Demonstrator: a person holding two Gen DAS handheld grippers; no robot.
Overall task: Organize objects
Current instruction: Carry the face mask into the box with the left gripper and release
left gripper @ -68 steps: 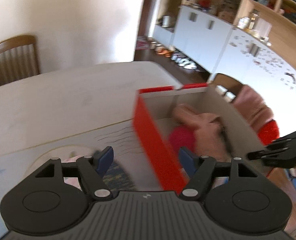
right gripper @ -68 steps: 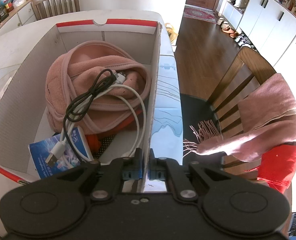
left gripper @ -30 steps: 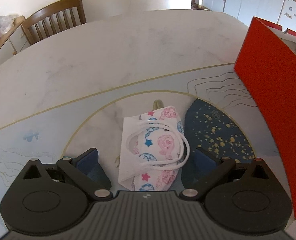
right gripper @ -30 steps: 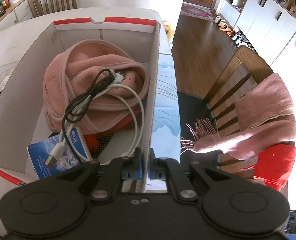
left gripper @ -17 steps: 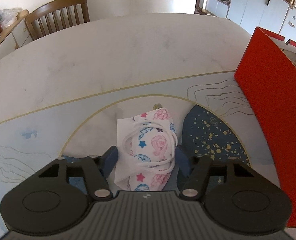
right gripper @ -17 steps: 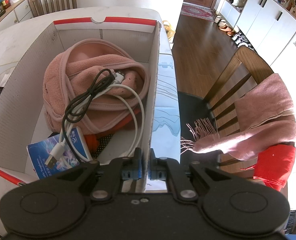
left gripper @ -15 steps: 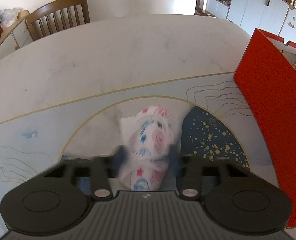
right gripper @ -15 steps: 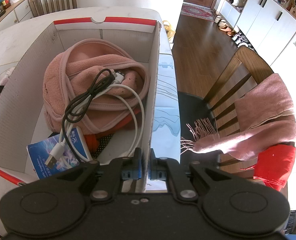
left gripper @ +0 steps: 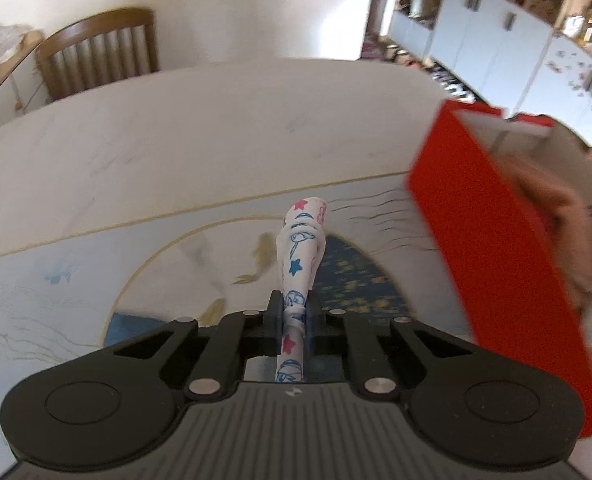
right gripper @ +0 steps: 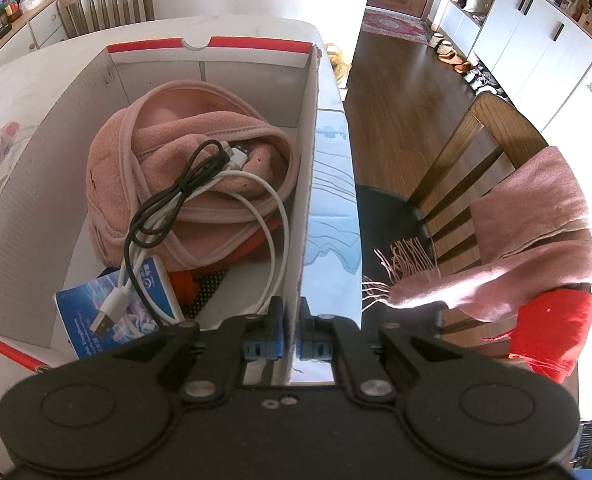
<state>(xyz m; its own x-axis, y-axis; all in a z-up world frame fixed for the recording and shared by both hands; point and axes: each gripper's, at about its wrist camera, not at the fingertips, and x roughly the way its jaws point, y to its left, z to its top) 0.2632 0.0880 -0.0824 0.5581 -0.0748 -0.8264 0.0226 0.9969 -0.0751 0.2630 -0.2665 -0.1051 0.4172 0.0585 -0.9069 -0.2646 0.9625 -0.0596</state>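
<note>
In the left wrist view, a wooden chair (left gripper: pixel 96 52) stands at about ten o'clock beyond the far edge of the pale table (left gripper: pixel 200 136). At the centre, the left gripper (left gripper: pixel 294 312) has its fingers drawn narrow and clamped on a children's face mask (left gripper: pixel 301 248), white with pink stars and blue cartoon prints. The mask is squeezed into a narrow strip that sticks out past the fingertips toward twelve o'clock, above the printed placemat (left gripper: pixel 168 268); whether its far end touches the mat cannot be told. At about three o'clock stands the red cardboard box (left gripper: pixel 495 256), blurred, with something pink showing over its wall.

In the right wrist view, the same box (right gripper: pixel 24 184) fills the left half, open at the top. Inside lies a bundled pink fleece garment (right gripper: pixel 168 152) with a black cable (right gripper: pixel 168 200) and a white USB cable (right gripper: pixel 256 192) lying across it; at about eight o'clock a blue packet (right gripper: pixel 116 312) leans in the near corner. The right gripper (right gripper: pixel 290 336) is closed tight on the box's right-hand wall, one finger inside and one outside. At about three o'clock a chair (right gripper: pixel 475 152) carries a pink fringed scarf (right gripper: pixel 515 240) and a red cloth (right gripper: pixel 551 332).
</note>
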